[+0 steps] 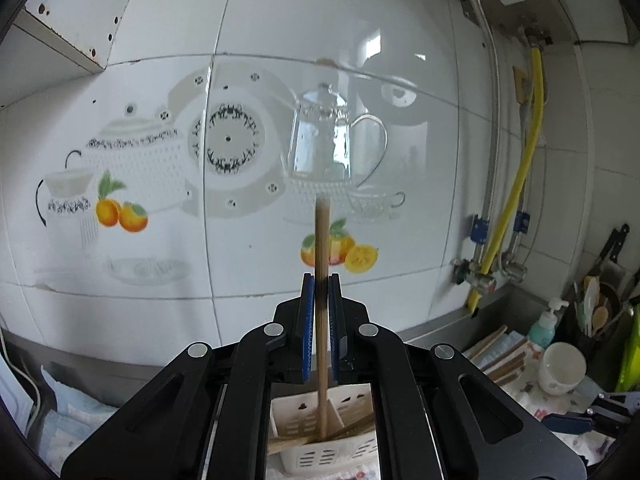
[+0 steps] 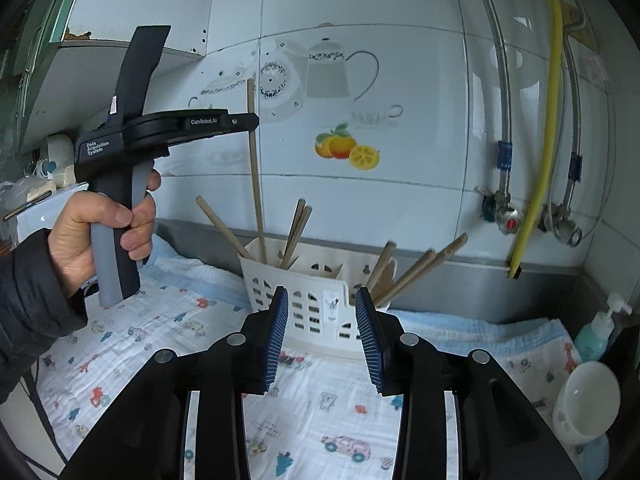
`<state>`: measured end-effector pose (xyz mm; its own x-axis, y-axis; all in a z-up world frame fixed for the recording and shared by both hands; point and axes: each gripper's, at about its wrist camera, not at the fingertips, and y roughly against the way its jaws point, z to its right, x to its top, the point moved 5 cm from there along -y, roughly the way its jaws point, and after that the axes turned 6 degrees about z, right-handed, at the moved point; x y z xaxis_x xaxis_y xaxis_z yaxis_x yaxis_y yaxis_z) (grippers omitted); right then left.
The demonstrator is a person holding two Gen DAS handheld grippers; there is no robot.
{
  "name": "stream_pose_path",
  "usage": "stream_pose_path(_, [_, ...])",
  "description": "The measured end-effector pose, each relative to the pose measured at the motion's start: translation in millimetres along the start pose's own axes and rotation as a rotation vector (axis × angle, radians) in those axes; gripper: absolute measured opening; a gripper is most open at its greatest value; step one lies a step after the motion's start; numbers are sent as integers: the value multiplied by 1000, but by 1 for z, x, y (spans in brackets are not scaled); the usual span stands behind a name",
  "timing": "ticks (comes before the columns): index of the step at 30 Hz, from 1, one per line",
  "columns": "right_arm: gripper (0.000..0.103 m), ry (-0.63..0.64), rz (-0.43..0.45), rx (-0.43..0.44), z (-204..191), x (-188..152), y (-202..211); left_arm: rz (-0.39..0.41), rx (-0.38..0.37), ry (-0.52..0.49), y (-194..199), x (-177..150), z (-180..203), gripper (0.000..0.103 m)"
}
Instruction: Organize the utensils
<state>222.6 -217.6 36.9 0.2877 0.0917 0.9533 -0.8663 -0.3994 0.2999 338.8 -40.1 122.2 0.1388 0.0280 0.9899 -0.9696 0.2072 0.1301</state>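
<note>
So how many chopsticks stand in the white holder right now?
7 chopsticks: one upright in the left claw, one leaning left, a pair beside it, three leaning right in the right compartment. More may be hidden.

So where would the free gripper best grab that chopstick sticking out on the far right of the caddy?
Probably near its upper end, well clear of the white utensil caddy. It leans out to the right, so the open right gripper should come from the front, fingers either side of the shaft, away from neighbouring chopsticks.
</note>
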Motion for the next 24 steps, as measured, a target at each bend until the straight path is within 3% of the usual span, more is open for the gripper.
stream_pose_path(13, [38, -46, -55, 15, -10, -30, 11, -15, -10, 10, 9, -4, 1, 9])
stream_pose_path(17, [42, -53, -74, 10, -15, -38, 17, -8, -2, 10, 25, -4, 3, 24])
stream_pose_path(20, [43, -52, -86, 3, -19, -42, 23, -7, -2, 22, 40, -4, 2, 28])
stream_pose_path(22, [44, -52, -95, -5, -22, -46, 26, -5, 5, 26, 51, -5, 0, 44])
stream_pose_path(24, [44, -59, -100, -4, -25, -50, 29, -3, 11, 24, 65, -8, 0, 47])
